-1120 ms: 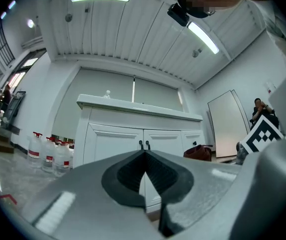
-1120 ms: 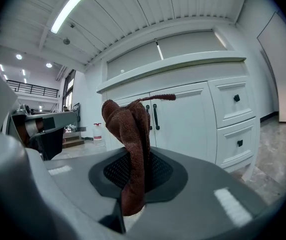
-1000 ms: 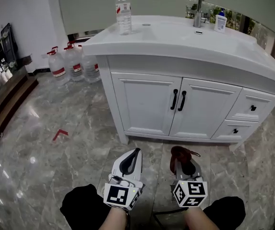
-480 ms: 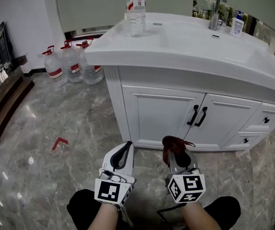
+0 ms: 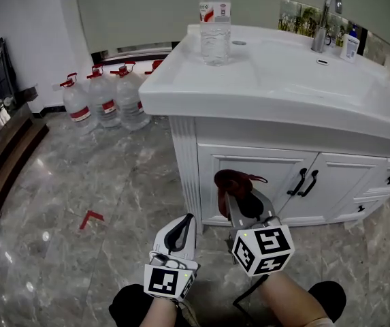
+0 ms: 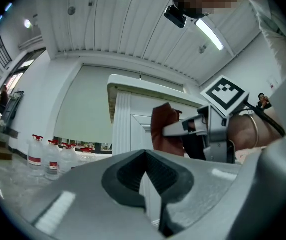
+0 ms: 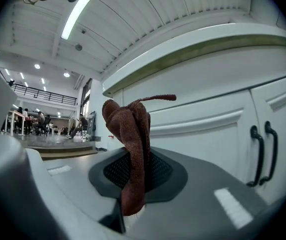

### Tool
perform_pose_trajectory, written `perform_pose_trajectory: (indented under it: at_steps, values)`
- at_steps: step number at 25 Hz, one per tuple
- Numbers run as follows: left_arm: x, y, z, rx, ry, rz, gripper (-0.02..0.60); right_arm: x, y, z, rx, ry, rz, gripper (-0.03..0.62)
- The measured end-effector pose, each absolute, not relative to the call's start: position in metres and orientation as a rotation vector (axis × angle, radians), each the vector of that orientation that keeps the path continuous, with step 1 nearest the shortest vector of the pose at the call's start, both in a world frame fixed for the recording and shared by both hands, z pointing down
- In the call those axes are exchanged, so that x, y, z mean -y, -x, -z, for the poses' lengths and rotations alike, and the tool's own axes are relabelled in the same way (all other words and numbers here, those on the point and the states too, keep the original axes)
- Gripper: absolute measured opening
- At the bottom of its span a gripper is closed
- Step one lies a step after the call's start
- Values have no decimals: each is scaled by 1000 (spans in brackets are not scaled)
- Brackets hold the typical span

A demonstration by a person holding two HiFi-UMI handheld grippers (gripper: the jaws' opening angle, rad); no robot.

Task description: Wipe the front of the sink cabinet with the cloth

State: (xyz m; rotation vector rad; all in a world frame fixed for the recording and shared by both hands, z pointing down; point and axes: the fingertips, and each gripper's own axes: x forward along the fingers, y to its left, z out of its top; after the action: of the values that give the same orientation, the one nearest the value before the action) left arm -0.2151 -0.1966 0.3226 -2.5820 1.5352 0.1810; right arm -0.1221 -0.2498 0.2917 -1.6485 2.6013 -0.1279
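Note:
The white sink cabinet point(image 5: 263, 176) fills the right half of the head view, its left door point(image 7: 207, 139) right ahead in the right gripper view. My right gripper point(image 5: 239, 199) is shut on a dark red cloth point(image 5: 230, 181), raised close to the left door's upper left corner; whether cloth and door touch is not clear. The cloth point(image 7: 130, 149) sticks up bunched between the jaws. My left gripper point(image 5: 179, 231) sits lower and to the left, near the cabinet's left corner post, jaws shut with nothing in them. The left gripper view shows the cloth point(image 6: 165, 131) in the right gripper.
A clear water bottle point(image 5: 215, 22), a tap point(image 5: 322, 22) and a soap bottle point(image 5: 350, 45) stand on the countertop point(image 5: 263, 80). Several large water jugs point(image 5: 103, 97) sit on the marble floor at the back left. Black door handles point(image 5: 303, 181) are to the right.
I have shifted left along the cabinet. My right gripper has risen with the cloth toward the left door's upper corner. The left gripper stayed low.

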Motion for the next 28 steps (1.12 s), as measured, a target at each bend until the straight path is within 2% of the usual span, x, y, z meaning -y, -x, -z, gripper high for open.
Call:
perform_pose_trajectory:
  at_steps: [5, 11, 20, 28]
  values:
    - [197, 229, -337, -1567, 2595, -150, 0, 272, 167, -269, -2639, 1532, 136, 78]
    - [196, 244, -337, -1596, 2572, -131, 0, 293, 187, -259, -2657, 1540, 82, 78]
    - [201, 233, -345, -1575, 2609, -132, 0, 299, 153, -262, -2632, 1625, 28, 80]
    - [200, 195, -342, -1480, 2659, -138, 0, 292, 92, -266, -2563, 1737, 51, 80]
